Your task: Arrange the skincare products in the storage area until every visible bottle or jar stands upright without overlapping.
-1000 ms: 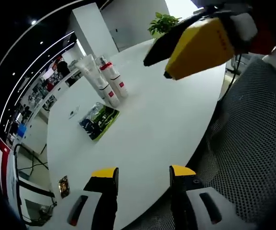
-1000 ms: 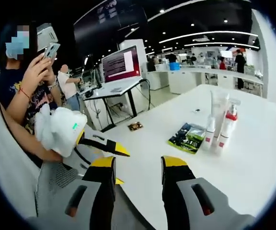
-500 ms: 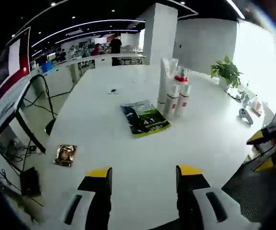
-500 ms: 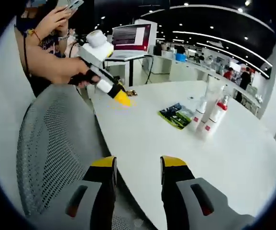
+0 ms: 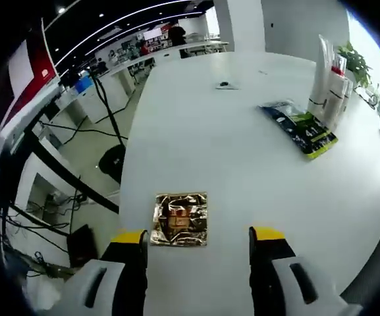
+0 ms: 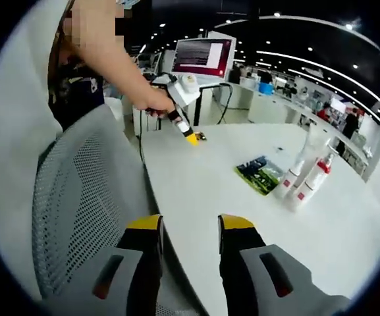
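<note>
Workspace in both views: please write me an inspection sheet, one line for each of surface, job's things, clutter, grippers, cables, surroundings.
Surface: white table, mostly bare.
Job's things: bottles and a tube stand upright, close together at the far side; whether they touch, cannot tell.
Clutter: gold packet lies flat beyond the left jaws; green packet lies flat beside the bottles; a small dark item far off.
Grippers: left hand-held gripper open, empty, over the table edge near the gold packet; right hand-held gripper open, empty, over the mesh chair.
Cables: black cables on the floor beside the table.
Surroundings: open office, screen, desks, plant.
</note>
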A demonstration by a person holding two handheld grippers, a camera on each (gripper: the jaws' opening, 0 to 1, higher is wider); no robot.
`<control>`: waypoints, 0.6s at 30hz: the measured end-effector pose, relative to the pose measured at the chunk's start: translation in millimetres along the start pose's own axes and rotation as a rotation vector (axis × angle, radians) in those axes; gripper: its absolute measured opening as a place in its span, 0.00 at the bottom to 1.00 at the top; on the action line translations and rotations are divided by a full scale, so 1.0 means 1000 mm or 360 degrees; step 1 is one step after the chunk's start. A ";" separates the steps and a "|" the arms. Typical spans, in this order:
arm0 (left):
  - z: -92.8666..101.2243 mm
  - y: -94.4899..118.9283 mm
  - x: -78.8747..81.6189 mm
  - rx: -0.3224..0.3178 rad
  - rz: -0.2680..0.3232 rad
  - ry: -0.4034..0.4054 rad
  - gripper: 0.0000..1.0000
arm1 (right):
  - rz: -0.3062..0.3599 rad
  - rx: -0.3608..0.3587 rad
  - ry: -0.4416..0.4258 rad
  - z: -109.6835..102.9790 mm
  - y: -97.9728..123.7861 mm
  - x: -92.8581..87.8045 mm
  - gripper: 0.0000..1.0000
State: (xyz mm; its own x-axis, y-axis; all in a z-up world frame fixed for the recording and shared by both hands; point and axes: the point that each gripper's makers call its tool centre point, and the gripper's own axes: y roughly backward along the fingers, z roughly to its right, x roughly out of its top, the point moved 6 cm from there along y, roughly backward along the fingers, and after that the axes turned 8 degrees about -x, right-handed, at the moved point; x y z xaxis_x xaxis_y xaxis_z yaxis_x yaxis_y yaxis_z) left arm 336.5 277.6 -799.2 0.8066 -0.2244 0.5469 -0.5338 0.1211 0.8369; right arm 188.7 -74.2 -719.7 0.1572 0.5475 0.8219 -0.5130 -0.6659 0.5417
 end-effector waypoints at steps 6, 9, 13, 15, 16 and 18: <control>-0.016 -0.009 0.012 -0.0093 -0.0003 -0.0008 0.66 | 0.0005 0.0032 0.0022 -0.003 0.001 0.002 0.31; -0.019 -0.015 0.011 -0.0146 -0.0100 -0.0007 0.65 | 0.0002 0.0040 0.0001 -0.003 0.001 0.002 0.31; -0.019 -0.020 0.008 -0.0213 -0.0172 0.0015 0.60 | 0.0000 0.0032 -0.0010 -0.003 0.002 0.004 0.30; -0.014 -0.021 0.009 -0.0286 -0.0157 0.0041 0.53 | -0.0009 0.0035 -0.0007 -0.002 0.002 0.003 0.30; -0.014 -0.021 0.010 -0.0280 -0.0161 0.0028 0.51 | -0.0018 0.0042 -0.0006 -0.003 0.002 0.003 0.30; -0.014 -0.022 0.011 -0.0306 -0.0154 0.0038 0.50 | -0.0008 0.0048 0.0012 -0.004 0.001 0.002 0.30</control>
State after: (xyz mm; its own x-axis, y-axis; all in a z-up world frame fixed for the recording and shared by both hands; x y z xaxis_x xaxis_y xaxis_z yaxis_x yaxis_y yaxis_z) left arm 360.7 286.3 -811.2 0.8587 -0.2211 0.4624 -0.3973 0.2828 0.8730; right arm 184.9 -71.8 -717.8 0.1534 0.5549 0.8177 -0.4862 -0.6780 0.5513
